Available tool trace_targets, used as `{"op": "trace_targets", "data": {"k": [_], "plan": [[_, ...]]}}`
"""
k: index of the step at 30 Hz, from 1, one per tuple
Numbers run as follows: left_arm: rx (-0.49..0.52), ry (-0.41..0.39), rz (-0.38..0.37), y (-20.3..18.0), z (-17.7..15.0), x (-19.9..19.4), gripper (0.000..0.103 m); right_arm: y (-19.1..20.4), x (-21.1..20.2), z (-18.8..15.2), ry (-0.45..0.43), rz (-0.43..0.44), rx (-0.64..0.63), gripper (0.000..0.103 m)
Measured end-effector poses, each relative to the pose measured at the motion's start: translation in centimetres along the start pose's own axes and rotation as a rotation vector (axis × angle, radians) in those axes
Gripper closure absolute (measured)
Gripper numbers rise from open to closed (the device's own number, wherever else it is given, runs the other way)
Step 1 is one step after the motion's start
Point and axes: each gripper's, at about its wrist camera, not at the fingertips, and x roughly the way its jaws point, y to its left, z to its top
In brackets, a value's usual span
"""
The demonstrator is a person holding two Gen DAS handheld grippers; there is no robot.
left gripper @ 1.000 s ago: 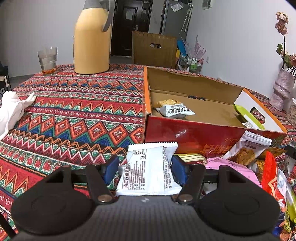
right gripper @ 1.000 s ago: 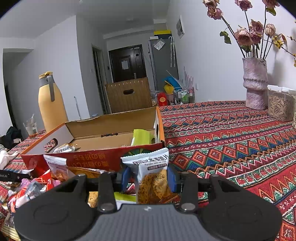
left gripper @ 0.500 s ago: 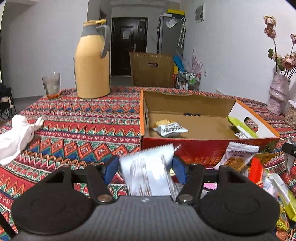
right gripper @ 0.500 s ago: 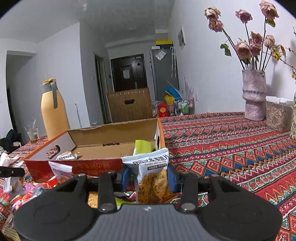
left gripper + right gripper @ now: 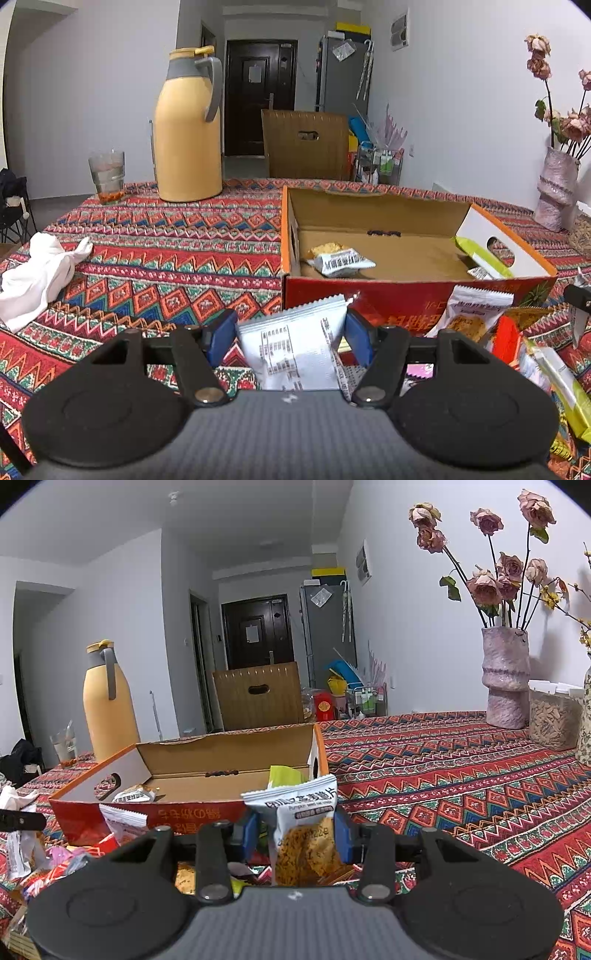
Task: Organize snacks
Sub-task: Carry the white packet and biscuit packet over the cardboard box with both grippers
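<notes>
A: From the left wrist we see our left gripper [image 5: 291, 334] with its blue pads pressed on both sides of a white snack packet [image 5: 295, 350], printed back toward us, held up in front of the red front wall of the cardboard box [image 5: 369, 306].

B: Inside the box, near its left wall, lies a grey packet [image 5: 341, 262]; a green packet [image 5: 480, 254] leans at its right end. This view alone shows the white cloth [image 5: 35, 273] by the table's left edge, and the yellow flask [image 5: 188, 129] and the glass [image 5: 107, 177] up close near the far edge.

A: From the right wrist we see our right gripper [image 5: 293, 830] clenched on a cracker packet [image 5: 303, 830], upright, label facing us, also before the box's front wall.

B: Only here do we see the vase of dried roses [image 5: 504, 677] whole and the lidded container [image 5: 552, 714] beside it, near the table's far right corner. The loose snack pile [image 5: 55, 864] sits left of the gripper, by the near edge.
</notes>
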Motion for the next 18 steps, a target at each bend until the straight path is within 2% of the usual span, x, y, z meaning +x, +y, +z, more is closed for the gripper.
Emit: {"op": "trace_targets", "data": {"k": [9,18], "plan": [[0.010,-0.076,-0.007,-0.6,1.2,-2.2,0.038,0.2,-0.4,0.2,-0.019,-0.002,-0.011,0.062],[0.020,-0.138,-0.008,-1.5,3.3,-3.2,0.038,1.1,-1.4,2.3,-0.070,0.010,-0.050,0.062]]}}
